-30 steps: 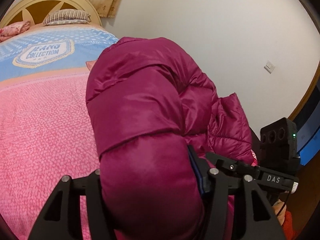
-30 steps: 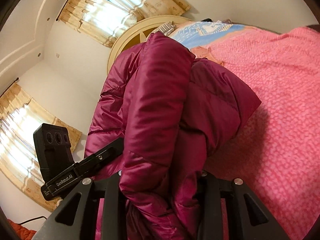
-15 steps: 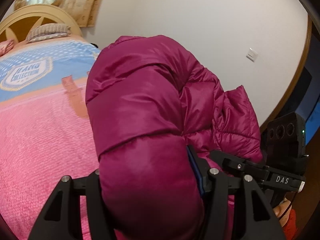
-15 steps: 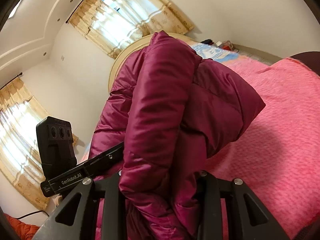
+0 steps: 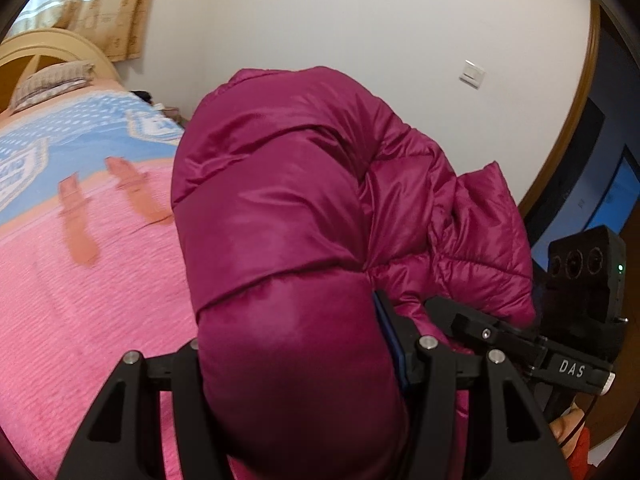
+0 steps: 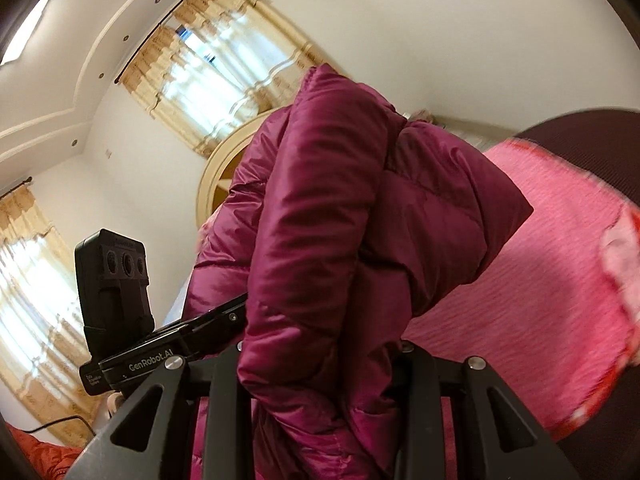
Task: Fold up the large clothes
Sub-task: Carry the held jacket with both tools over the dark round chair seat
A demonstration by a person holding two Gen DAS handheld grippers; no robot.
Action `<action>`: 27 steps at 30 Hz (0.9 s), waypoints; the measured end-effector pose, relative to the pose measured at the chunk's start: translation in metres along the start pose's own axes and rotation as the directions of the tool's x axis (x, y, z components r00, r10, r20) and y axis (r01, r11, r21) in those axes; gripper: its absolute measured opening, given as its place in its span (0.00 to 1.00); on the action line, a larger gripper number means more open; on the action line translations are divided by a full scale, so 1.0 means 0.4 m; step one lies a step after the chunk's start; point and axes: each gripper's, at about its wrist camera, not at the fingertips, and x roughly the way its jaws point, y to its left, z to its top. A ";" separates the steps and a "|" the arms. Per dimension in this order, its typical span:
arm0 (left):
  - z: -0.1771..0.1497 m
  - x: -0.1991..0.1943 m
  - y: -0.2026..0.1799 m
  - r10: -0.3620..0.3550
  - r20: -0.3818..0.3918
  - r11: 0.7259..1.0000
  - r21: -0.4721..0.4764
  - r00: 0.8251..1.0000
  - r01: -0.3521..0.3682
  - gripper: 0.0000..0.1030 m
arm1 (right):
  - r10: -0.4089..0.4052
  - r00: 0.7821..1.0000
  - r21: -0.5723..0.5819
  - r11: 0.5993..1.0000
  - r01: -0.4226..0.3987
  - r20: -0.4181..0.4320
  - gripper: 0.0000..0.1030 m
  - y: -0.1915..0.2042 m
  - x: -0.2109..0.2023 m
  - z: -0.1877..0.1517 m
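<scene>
The left hand-held gripper (image 5: pixel 296 364) clamps a thick fold of the magenta puffer jacket (image 5: pixel 288 208), which fills the centre. At nine o'clock lies the bed (image 5: pixel 80 300); the right hand-held gripper (image 5: pixel 456 312) sits at four o'clock.

Pretty well lit room overall, soft even light. Daylight blows out through the sheer cream curtains (image 6: pixel 224 76) in the right wrist view, with 2 windows glowing almost white. The shiny magenta quilted puffer jacket (image 5: pixel 280 216) picks up pale sheen patches and drops a soft shadow on the pink textured bedspread (image 6: pixel 532 280). That bedspread's far right edge is smeared with motion blur. Heavy fisheye bending everywhere, dark vignette at all corners. The left wrist view looks sharper.
</scene>
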 end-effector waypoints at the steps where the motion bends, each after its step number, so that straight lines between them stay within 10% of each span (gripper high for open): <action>1: 0.004 0.007 -0.006 -0.002 -0.001 1.000 0.006 1.000 0.002 0.57 | -0.021 1.000 -0.008 1.000 0.021 0.014 0.31 -0.013 -0.011 0.006; 14: 0.050 0.339 0.006 0.093 -0.165 0.996 0.003 0.982 -0.093 0.67 | -0.234 0.972 0.055 0.971 0.232 0.019 0.28 -0.273 0.062 0.083; 27: 0.048 0.377 0.045 0.200 -0.168 0.980 0.054 0.965 -0.193 0.94 | -0.327 0.943 0.137 0.933 0.332 -0.059 0.45 -0.379 0.126 0.086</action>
